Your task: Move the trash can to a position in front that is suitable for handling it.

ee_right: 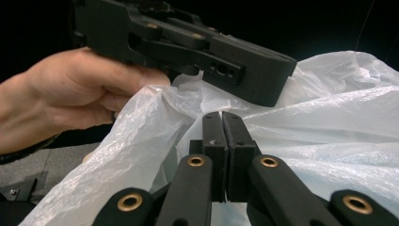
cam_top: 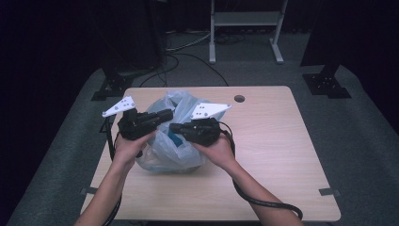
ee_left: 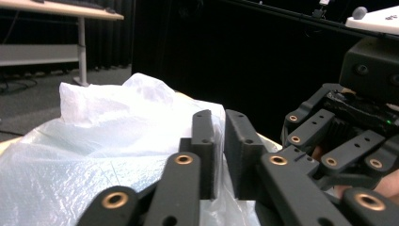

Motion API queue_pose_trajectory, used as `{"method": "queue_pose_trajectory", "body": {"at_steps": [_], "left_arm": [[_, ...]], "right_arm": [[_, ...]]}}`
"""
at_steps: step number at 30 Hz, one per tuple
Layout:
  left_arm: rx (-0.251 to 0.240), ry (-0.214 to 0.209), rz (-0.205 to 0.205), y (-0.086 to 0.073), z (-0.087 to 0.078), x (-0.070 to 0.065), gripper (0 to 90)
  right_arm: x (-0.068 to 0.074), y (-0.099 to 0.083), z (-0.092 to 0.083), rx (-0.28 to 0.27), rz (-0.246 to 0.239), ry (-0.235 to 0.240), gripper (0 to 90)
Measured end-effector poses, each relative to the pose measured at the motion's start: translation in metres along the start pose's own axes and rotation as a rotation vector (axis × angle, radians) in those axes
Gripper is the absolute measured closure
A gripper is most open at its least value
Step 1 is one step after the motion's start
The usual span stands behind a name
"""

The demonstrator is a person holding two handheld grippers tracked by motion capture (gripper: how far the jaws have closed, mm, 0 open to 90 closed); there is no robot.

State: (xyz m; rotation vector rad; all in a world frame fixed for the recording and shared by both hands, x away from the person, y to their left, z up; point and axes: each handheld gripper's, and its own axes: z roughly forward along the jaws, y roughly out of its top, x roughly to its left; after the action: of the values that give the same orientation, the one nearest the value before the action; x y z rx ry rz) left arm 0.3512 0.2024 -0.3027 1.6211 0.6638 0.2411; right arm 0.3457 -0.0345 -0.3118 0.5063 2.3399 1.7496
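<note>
A translucent white plastic bag (cam_top: 169, 157) sits on the wooden table (cam_top: 268, 141), with something blue-green dimly showing through it. Both grippers meet over its bunched top. My left gripper (cam_top: 170, 113) comes in from the left. In the left gripper view (ee_left: 220, 117) its jaws stand a narrow gap apart, with bag film (ee_left: 94, 141) showing in the gap. My right gripper (cam_top: 172, 127) comes in from the right. Its jaws (ee_right: 222, 117) are pressed together on a fold of the bag (ee_right: 329, 127). The person's left hand (ee_right: 70, 94) shows just beyond it.
A round cable hole (cam_top: 239, 98) lies in the table's far edge, and a tape mark (cam_top: 329, 191) at its front right. A white stand (cam_top: 244, 19) and dark equipment bases stand on the grey floor behind. The table's right half is bare wood.
</note>
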Motion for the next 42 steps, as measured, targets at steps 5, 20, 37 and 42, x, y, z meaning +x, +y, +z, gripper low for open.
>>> {"method": "queue_pose_trajectory", "body": {"at_steps": [5, 20, 37, 42], "left_arm": [[0.028, -0.016, -0.033, 0.001, 0.004, 0.001, 72.4], [0.145, 0.050, 0.036, 0.001, 0.013, -0.004, 86.6], [0.019, 0.021, 0.029, 0.006, -0.002, -0.003, 90.0], [0.004, -0.005, 0.035, 0.010, -0.002, -0.008, 90.0]], "right_arm": [[0.003, 0.000, 0.001, 0.008, -0.015, 0.006, 88.8], [0.012, -0.001, 0.004, 0.039, -0.094, 0.049, 88.6], [-0.015, 0.001, -0.019, 0.009, 0.016, 0.039, 36.7], [-0.024, 0.001, -0.015, 0.058, 0.036, 0.001, 28.9]]}}
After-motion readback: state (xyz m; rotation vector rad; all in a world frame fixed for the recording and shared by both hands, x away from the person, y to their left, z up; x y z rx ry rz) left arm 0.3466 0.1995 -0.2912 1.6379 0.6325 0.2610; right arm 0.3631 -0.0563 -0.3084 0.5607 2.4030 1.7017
